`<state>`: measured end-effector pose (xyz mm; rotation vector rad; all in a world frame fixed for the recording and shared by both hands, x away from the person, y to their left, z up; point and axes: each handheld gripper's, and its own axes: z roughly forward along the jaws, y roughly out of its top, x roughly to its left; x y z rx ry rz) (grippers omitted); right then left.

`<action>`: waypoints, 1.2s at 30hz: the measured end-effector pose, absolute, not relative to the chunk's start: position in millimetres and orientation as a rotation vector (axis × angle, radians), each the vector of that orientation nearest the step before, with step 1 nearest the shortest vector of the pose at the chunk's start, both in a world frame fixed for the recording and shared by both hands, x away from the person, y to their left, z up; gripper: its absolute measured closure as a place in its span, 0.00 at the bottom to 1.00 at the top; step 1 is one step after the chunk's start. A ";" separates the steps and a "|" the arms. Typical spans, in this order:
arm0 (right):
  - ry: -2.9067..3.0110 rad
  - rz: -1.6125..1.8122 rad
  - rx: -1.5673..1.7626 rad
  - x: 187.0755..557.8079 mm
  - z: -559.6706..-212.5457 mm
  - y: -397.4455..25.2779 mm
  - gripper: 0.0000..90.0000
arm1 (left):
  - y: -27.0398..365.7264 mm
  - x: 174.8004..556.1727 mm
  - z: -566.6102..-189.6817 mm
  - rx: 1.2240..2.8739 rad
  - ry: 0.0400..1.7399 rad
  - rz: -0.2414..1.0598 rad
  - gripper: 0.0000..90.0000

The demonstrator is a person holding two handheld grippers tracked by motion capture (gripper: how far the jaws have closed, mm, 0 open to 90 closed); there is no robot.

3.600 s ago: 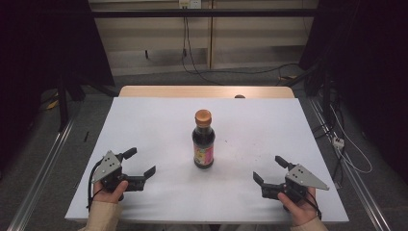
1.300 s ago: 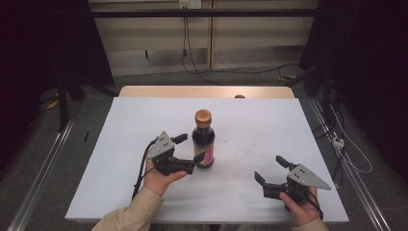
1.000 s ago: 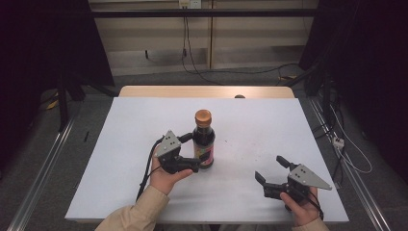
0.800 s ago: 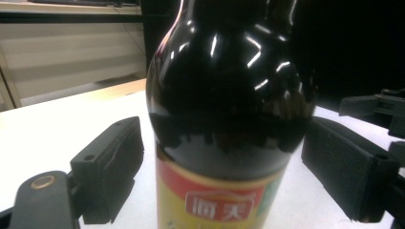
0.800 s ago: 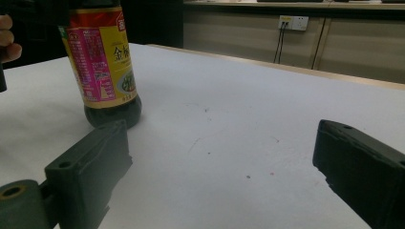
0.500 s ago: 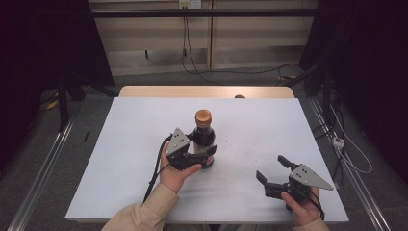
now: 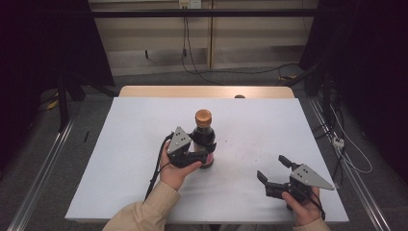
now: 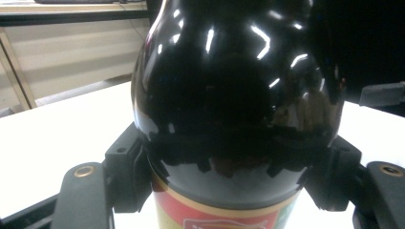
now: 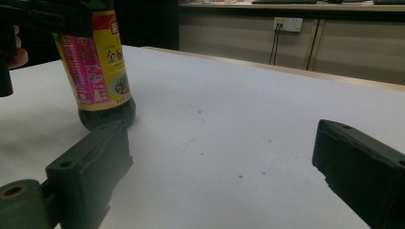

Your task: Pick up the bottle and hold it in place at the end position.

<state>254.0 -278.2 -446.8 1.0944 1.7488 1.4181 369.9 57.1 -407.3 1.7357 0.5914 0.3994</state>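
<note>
A dim room with dark curtains at both sides and a pale wall panel with cables behind; in front of me stands a white table [image 7: 144, 134] with a wooden strip along its far edge. Near its middle stands the bottle [image 7: 204, 139], upright on the table, dark glass with a brown cap [image 7: 203, 116] and a red and yellow label low on its body.

My left gripper [image 7: 208, 153] is at the bottle, reaching in from its left side at the lower body. Its fingers [image 8: 126, 174] sit on either side of the glass, closed against it just above the label, as the left gripper view shows, one pad pressed on each flank. My left hand [image 7: 175, 168] is wrapped round the gripper's back, the beige sleeve [image 7: 144, 211] coming in from the near edge, and the black cable [image 7: 156, 168] runs down beside my wrist.

My right gripper [image 7: 274, 172] rests low over the near right part of the table, well apart from the bottle. Its fingers [image 9: 90, 162] are spread wide and hold nothing; between them in the right gripper view lies bare table with a few small specks. In that view the bottle stands to the left beyond my left finger, its base on the table, label facing me. My right hand [image 7: 303, 204] holds that gripper from below at the near edge.
</note>
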 end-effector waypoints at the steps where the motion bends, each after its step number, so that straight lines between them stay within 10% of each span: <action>1: 1.746 1.423 1.100 253.9 -446.8 -278.8 0.06 | 57.6 370.2 -407.0 1.740 0.590 0.398 0.33; 36: 1.729 1.422 1.102 253.3 -446.6 -283.4 0.06 | 54.0 410.9 -397.6 1.726 0.593 0.445 0.33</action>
